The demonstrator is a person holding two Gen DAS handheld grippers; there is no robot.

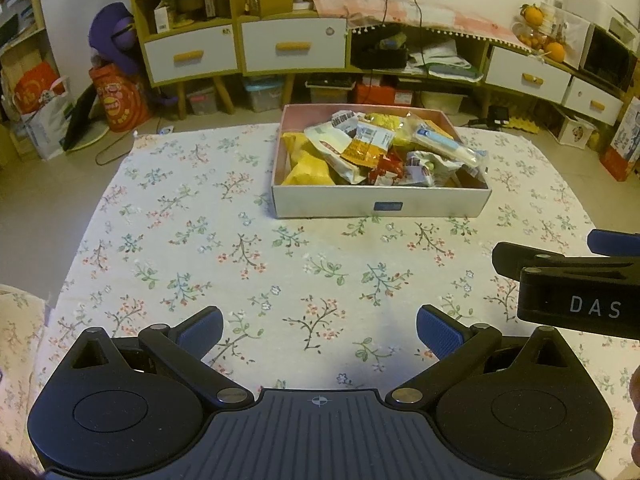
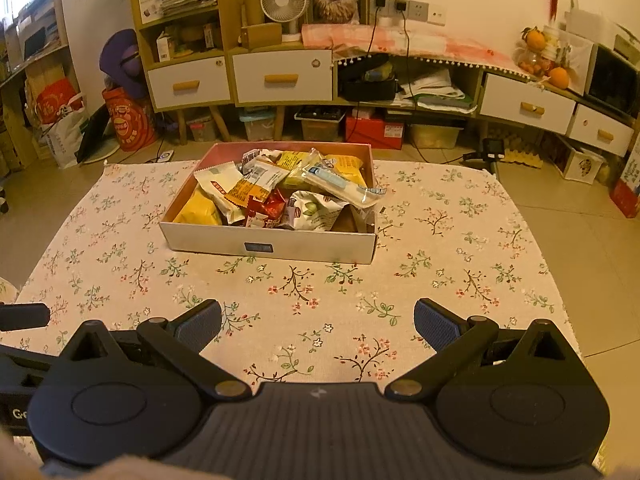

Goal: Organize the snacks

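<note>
A shallow white box [image 1: 340, 202] with a pink inside stands at the far middle of the floral cloth; it also shows in the right wrist view [image 2: 224, 242]. It holds several snack packets [image 1: 360, 148] [image 2: 276, 192] piled loosely: yellow, white, orange and red ones. My left gripper [image 1: 319, 326] is open and empty, low over the cloth well in front of the box. My right gripper [image 2: 318, 326] is open and empty too, at about the same distance from the box. The right gripper's body shows at the right edge of the left wrist view [image 1: 580, 280].
The floral cloth [image 1: 240, 248] covers a low table. Beyond it stand wooden cabinets with white drawers [image 2: 280, 76], storage bins [image 2: 320, 126] on the floor, a fan [image 2: 282, 0] and red bags [image 2: 128, 120] at the left.
</note>
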